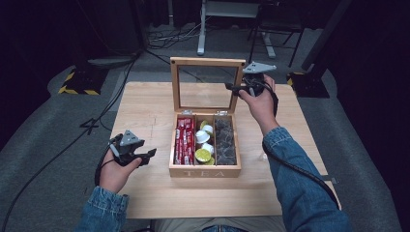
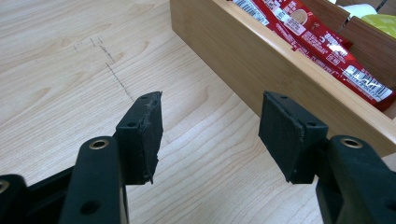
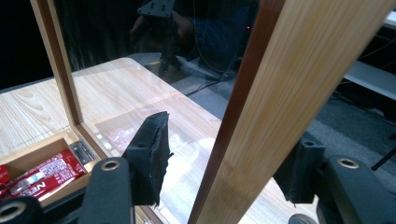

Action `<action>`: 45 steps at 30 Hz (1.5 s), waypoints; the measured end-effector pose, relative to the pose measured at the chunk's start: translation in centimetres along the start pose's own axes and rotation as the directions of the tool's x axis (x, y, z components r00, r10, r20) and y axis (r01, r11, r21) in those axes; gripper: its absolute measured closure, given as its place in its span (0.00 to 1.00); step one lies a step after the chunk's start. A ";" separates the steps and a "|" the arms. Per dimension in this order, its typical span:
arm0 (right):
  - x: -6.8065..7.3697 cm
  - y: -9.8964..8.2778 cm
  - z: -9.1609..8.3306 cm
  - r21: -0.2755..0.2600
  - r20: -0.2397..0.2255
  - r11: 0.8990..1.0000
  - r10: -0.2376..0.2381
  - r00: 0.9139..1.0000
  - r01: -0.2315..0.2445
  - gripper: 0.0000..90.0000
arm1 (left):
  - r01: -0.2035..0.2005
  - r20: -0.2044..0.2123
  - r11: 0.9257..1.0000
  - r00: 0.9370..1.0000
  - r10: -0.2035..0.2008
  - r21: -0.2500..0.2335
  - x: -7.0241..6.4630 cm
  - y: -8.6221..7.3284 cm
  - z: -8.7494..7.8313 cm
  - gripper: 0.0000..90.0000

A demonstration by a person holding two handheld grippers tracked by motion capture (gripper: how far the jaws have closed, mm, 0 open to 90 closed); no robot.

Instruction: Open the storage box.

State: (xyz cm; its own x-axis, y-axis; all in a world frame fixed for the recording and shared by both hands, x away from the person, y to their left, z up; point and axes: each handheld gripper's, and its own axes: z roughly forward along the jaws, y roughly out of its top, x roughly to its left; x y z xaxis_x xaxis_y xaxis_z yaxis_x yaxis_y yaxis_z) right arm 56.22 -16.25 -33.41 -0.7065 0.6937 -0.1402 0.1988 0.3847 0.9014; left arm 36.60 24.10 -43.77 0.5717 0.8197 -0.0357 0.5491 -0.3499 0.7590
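Observation:
A wooden tea box (image 1: 204, 172) sits mid-table with its glass lid (image 1: 208, 62) standing upright. Its compartments hold red packets (image 1: 184, 140), white and yellow pods (image 1: 203, 137) and dark bags (image 1: 225, 140). My right gripper (image 1: 229, 88) is at the lid's right edge. In the right gripper view its jaws (image 3: 229, 149) straddle the lid's wooden frame (image 3: 289, 70), with a gap showing beside the left pad (image 3: 152, 149). My left gripper (image 1: 147, 157) hovers open over bare table left of the box. Nothing lies between its jaws (image 2: 210, 116), and the box wall (image 2: 261, 56) and red packets (image 2: 327, 42) are just ahead.
The light wooden table (image 1: 145, 111) has bare room left, right and in front of the box. A dark cable (image 1: 295, 169) trails from the right gripper along the sleeve. Stands, cables and a yellow-black striped base (image 1: 77, 89) are on the grey floor beyond.

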 end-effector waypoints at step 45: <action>-1.1 -1.9 2.2 0.092 0.036 0.993 0.077 0.996 -0.080 0.27 | 0.015 0.012 0.999 1.000 -0.015 0.031 0.2 -0.3 0.7 0.40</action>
State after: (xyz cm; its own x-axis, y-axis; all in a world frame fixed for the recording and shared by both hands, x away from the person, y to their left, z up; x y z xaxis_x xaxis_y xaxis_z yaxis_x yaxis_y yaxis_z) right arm 58.12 -16.35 -35.90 -0.6640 0.7429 -0.0849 0.3164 0.3820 0.8683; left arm 36.94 24.10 -44.48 0.5708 0.8193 -0.0550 0.5759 -0.3517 0.7380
